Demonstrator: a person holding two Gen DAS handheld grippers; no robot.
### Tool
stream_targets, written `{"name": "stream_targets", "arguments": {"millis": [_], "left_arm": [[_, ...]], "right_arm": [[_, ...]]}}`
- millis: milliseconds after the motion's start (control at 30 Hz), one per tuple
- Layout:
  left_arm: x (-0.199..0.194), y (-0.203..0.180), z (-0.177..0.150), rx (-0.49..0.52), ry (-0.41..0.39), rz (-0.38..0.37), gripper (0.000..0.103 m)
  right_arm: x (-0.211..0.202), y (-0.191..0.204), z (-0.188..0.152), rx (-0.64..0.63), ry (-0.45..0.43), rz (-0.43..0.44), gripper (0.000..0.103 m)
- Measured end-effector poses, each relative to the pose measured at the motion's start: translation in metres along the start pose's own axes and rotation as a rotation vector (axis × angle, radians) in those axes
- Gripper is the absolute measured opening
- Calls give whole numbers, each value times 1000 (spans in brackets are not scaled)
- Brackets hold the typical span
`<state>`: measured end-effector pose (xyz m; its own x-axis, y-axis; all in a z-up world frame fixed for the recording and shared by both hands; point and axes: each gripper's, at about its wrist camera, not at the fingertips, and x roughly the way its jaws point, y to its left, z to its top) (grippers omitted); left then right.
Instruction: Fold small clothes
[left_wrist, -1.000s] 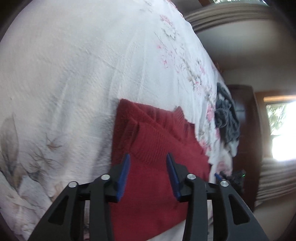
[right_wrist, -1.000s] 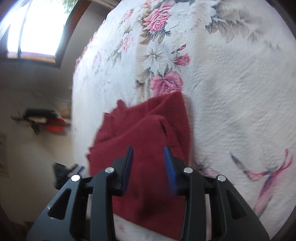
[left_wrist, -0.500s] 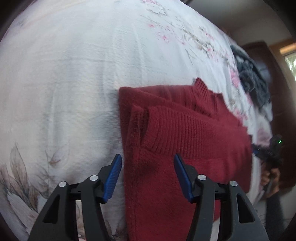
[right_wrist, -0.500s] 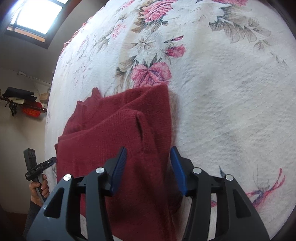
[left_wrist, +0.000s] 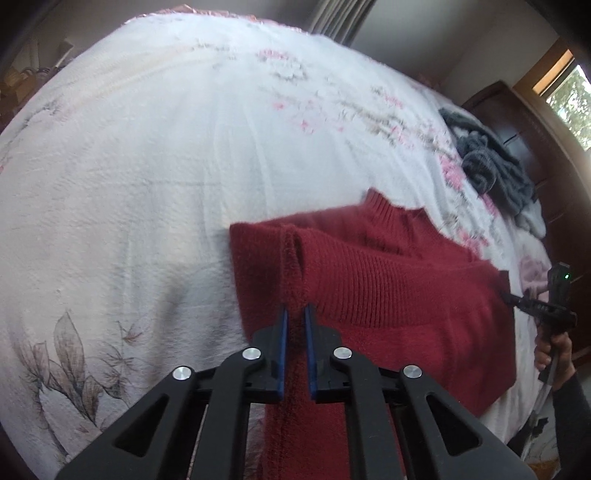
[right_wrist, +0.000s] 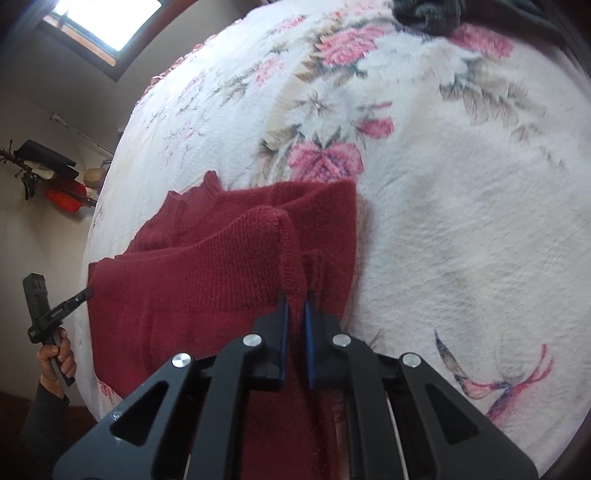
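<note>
1. Your left gripper (left_wrist: 295, 314) is nearly closed, its blue pads (left_wrist: 282, 339) pinching a raised ridge of the red sweater (left_wrist: 388, 288) along the sweater's left edge; only a thin strip of knit shows between the pads.
2. Your right gripper (right_wrist: 294, 297) is closed to the same narrow gap, its pads (right_wrist: 284, 332) clamping a fold of the sweater (right_wrist: 207, 277) at its right edge; the knit bunches up just ahead of the tips.
3. The sweater lies on the bedspread (left_wrist: 166, 166), partly folded; a ribbed band crosses its front and the collar (left_wrist: 384, 210) stands at the far side from you.
4. In the left view, your right hand (left_wrist: 554, 350) shows at the sweater's right edge, gripping the other tool's handle; in the right view, your left hand (right_wrist: 55, 354) shows at the sweater's left edge, doing likewise.
5. The bedspread is white with pink flowers (right_wrist: 325, 158) beyond the sweater; a bird print (right_wrist: 498, 380) sits to the sweater's right, leaf prints (left_wrist: 70, 354) to its left.
6. A grey garment (left_wrist: 491, 162) lies crumpled well beyond the sweater's collar, apart from it; dark wooden furniture (left_wrist: 524, 122) stands behind that, with a window (left_wrist: 572, 99) further right.
7. In the right view another window (right_wrist: 107, 22) shows far beyond the sweater's left side; dark and red items (right_wrist: 55, 173) hang on the wall there, too blurred to name.
</note>
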<state>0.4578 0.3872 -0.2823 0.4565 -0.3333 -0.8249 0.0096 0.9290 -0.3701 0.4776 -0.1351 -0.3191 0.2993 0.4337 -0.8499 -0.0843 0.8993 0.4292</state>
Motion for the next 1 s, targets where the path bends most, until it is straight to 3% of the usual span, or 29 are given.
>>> {"name": "stream_targets", "arguments": {"millis": [233, 467, 700, 1000], "left_arm": [[-30, -19, 24, 62, -90, -31, 7], [-19, -17, 69, 41, -122, -35, 7], [20, -1, 106, -10, -88, -18, 7], [79, 30, 116, -93, 11, -5, 7]], "right_arm": [[-30, 20, 16, -58, -71, 2, 6], [-29, 22, 62, -38, -114, 3, 6], [1, 11, 102, 16, -105, -19, 6], [50, -2, 122, 37, -43, -71, 5]]}}
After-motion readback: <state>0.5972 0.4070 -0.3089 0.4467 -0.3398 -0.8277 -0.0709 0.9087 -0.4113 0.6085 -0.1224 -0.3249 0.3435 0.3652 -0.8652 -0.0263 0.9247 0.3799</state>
